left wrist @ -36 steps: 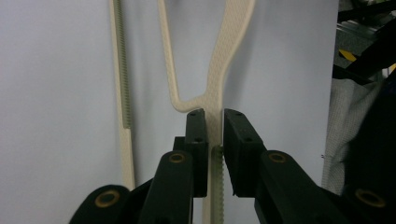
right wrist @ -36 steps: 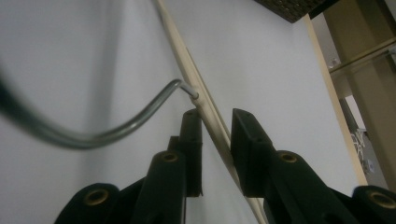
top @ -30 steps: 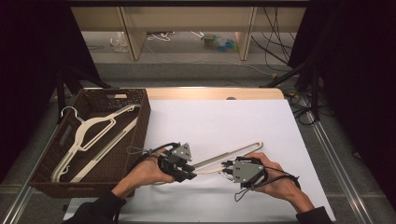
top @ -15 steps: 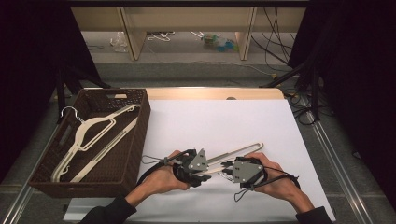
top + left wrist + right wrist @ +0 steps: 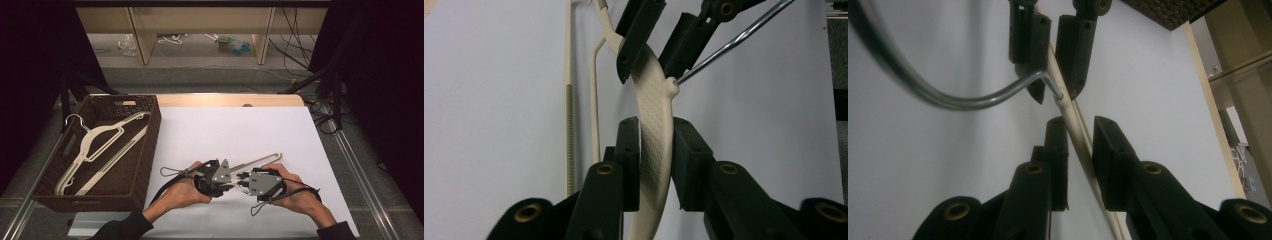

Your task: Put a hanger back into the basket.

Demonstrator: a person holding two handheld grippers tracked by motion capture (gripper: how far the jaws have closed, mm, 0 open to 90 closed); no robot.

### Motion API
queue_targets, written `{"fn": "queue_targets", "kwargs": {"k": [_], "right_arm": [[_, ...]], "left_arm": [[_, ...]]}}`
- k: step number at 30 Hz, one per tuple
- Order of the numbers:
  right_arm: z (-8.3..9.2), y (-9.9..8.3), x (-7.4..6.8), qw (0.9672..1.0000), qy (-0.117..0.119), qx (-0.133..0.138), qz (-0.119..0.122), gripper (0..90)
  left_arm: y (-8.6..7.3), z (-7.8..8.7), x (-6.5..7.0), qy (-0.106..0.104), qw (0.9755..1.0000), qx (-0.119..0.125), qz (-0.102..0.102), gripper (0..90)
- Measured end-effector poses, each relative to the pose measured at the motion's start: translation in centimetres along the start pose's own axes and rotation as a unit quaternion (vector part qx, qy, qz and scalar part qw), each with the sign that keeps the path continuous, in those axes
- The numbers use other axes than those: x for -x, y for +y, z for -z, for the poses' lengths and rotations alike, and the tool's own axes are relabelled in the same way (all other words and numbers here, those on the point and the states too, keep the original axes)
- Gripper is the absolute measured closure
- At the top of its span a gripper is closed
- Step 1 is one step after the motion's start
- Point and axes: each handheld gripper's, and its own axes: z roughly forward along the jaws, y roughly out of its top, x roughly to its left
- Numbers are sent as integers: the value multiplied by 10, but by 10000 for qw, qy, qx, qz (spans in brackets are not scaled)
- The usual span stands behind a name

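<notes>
White surface (image 5: 235,125), one brown wicker basket (image 5: 145,150) at its left edge, two cream plastic hangers (image 5: 100,137) lying inside. A third cream hanger (image 5: 260,161) lies flat near the surface's front edge, just right of centre, both grippers on it.

Left gripper (image 5: 655,150): its fingers have just been closing, and now the pads sit against the flat textured arm of the hanger either side, below the neck. Right gripper (image 5: 1079,145): fingers nearly shut around the thin edge of the same hanger just beside the hook (image 5: 973,97), left pad on it, sliver of gap at the right pad.

Handling call: light, stiff moulded plastic, some flex along the arms, smooth so it may twist in a one-point grip. The textured flat section is the best hold; two grips either side of the neck should stop rotation. Steel hook is round and slippery, avoid pinching it.

Count: three hangers, one basket, two grippers.
</notes>
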Motion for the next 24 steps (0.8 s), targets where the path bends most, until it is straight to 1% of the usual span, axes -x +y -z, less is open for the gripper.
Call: {"fn": "queue_targets", "kwargs": {"k": [1,2,3,4,5,7,8,9,10,11,12,13,14,15,16,17,18,19,20,21,22,24], "right_arm": [[0,0,0,10000,4,0,1,778],[0,0,0,10000,4,13,0,776],[0,0,0,10000,-20,26,-49,775],[0,0,1,10000,0,30,-30,774],[1,0,1,10000,-29,12,-43,771],[1,-1,1,10000,-13,32,-35,752],[1,0,1,10000,-13,61,-60,731],[3,-1,2,9999,-48,58,-93,699],[3,-1,2,9999,-56,86,-123,674],[6,-1,2,9998,-81,49,-181,637],[7,-1,2,9995,-133,113,-257,603],[9,-1,-1,9987,-58,129,-487,575],[12,-2,0,9984,-112,147,-529,550],[15,-2,1,9978,-228,170,-600,521],[18,-3,2,9969,-315,212,-692,509],[21,-4,4,9961,-362,275,-755,490],[24,-5,6,9942,-486,346,-900,466],[26,-6,6,9929,-489,380,-1017,454],[29,-7,7,9913,-560,423,-1110,444],[32,-8,8,9903,-583,439,-1182,434],[34,-9,8,9894,-637,439,-1230,427],[38,-10,7,9883,-675,440,-1292,420]], "left_arm": [[1,2,-1,-4,9998,-107,-137,772],[1,1,-1,12,9998,-68,-181,777],[2,1,-1,7,9997,-86,-224,779],[2,1,0,42,9999,-33,-148,782],[2,1,1,45,9998,-52,-166,785],[2,1,0,55,9998,-61,-190,788],[3,2,0,85,9998,-50,-185,790],[2,3,-1,83,9999,-55,-123,792],[3,4,-2,104,9998,-46,-136,794],[3,5,-3,90,9999,-40,-129,797],[3,7,-5,53,9999,-6,-147,799],[3,8,-7,58,9998,-17,-190,802],[3,9,-8,98,9999,71,-116,804],[3,10,-10,90,9999,117,-82,808],[3,11,-12,26,9998,184,-88,810],[3,13,-16,-4,9997,184,-173,813],[3,12,-17,-106,9993,306,-193,817],[1,16,-17,240,9994,214,126,820],[1,18,-19,243,9993,236,155,823],[1,19,-21,253,9992,253,200,827],[0,21,-23,293,9990,261,222,831],[0,23,-26,290,9985,320,326,839]]}}
